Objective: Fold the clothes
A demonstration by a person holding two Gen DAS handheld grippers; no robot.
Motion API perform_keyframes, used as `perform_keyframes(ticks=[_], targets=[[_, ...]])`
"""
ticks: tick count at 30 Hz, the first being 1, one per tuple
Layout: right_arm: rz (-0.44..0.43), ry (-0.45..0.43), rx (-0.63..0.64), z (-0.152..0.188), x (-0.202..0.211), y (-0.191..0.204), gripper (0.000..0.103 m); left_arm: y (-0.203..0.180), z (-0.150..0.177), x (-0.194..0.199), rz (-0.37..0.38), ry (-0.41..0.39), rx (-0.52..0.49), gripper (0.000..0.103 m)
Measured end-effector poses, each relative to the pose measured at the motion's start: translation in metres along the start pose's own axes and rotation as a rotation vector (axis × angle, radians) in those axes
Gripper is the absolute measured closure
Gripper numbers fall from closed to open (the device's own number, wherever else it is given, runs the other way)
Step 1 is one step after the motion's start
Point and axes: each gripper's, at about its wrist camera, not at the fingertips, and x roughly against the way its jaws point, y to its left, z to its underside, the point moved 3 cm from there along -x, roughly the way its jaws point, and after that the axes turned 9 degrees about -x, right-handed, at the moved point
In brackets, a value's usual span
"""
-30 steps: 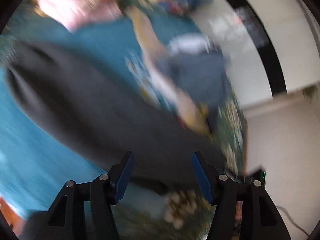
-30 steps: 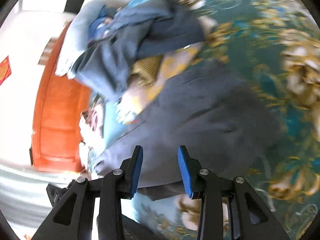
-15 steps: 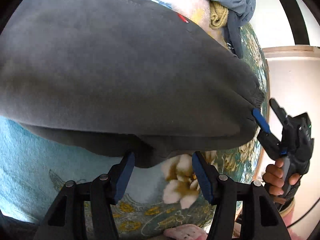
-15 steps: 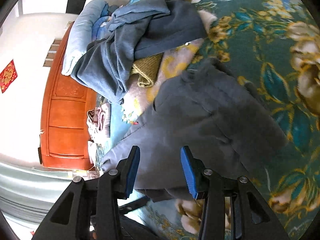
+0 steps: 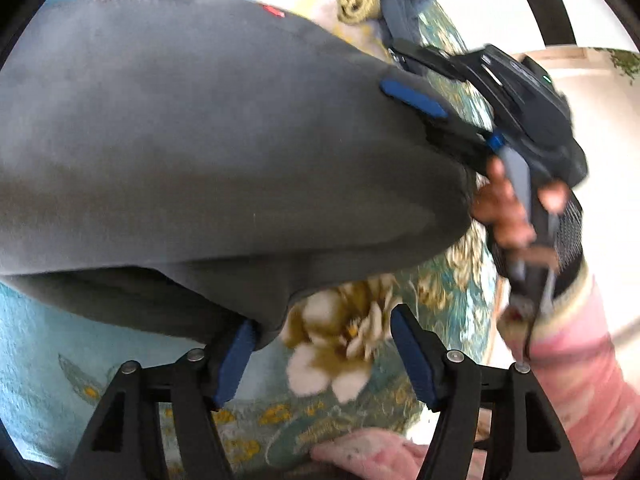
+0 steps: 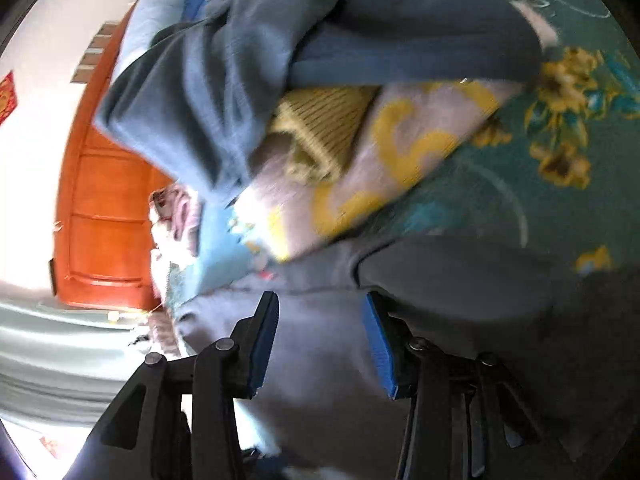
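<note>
A dark grey garment (image 5: pixel 208 148) lies spread on the floral teal bedspread (image 5: pixel 352 340). My left gripper (image 5: pixel 320 356) is open at the garment's near edge; its left blue pad touches the hem. My right gripper (image 5: pixel 416 100) shows in the left wrist view, lying over the garment's right edge. In the right wrist view that gripper (image 6: pixel 324 340) is open low over the grey garment (image 6: pixel 328 392); I cannot tell whether cloth lies between its pads.
A pile of clothes lies beyond: blue-grey garments (image 6: pixel 248 64), a mustard knit (image 6: pixel 316 128) and a pale blanket with yellow patterns (image 6: pixel 400 160). An orange wooden cabinet (image 6: pixel 104 216) stands behind the bed. The bed edge and a white wall (image 5: pixel 600 128) are at right.
My right gripper has moved in over the grey garment's right edge and closer to the clothes pile. My left gripper stays open and has shifted right along the near hem.
</note>
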Motion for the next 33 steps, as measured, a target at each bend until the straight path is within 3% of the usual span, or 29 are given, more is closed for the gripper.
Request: perform_keyframes(ticks=[3,8,11,13,15,17,19,20,23,27,30,33], targets=[[0.011,0.008,-0.053,-0.007,-0.007,-0.015,0.058,-0.002,0.002,-0.001,0.010,0.015,-0.002,0.033],[0.046,-0.048,-0.068,-0.019,-0.010,-0.022,0.058,-0.007,0.007,-0.009,-0.032,0.082,-0.055,0.033],[0.064,-0.035,-0.092,-0.023,-0.018,-0.027,0.058,-0.009,0.009,-0.014,-0.050,0.100,-0.062,0.033],[0.063,-0.031,-0.088,-0.022,-0.016,-0.027,0.058,0.002,0.009,-0.008,-0.022,0.077,0.009,0.031],[0.001,-0.029,-0.089,-0.019,-0.002,-0.023,0.058,0.016,0.011,0.006,0.032,0.038,0.095,0.031],[-0.067,-0.037,-0.082,-0.015,0.016,-0.019,0.058,0.028,0.015,0.031,0.111,-0.030,0.163,0.031],[-0.121,-0.068,-0.068,-0.009,0.040,-0.018,0.055,0.039,0.018,0.064,0.132,-0.120,0.187,0.028],[-0.146,-0.082,-0.068,-0.004,0.052,-0.019,0.048,0.049,0.020,0.085,0.122,-0.182,0.204,0.028],[-0.182,-0.084,-0.056,0.014,0.077,-0.024,0.047,0.099,0.033,0.161,0.025,-0.426,0.315,0.027],[-0.166,-0.048,-0.042,0.053,0.082,-0.036,0.047,0.207,0.083,0.248,-0.049,-0.749,0.691,0.025],[-0.113,0.036,-0.055,0.081,0.064,-0.043,0.047,0.264,0.110,0.283,-0.147,-0.842,0.840,0.025],[-0.025,0.079,-0.085,0.097,0.039,-0.056,0.047,0.303,0.109,0.301,-0.231,-0.848,0.881,0.025]])
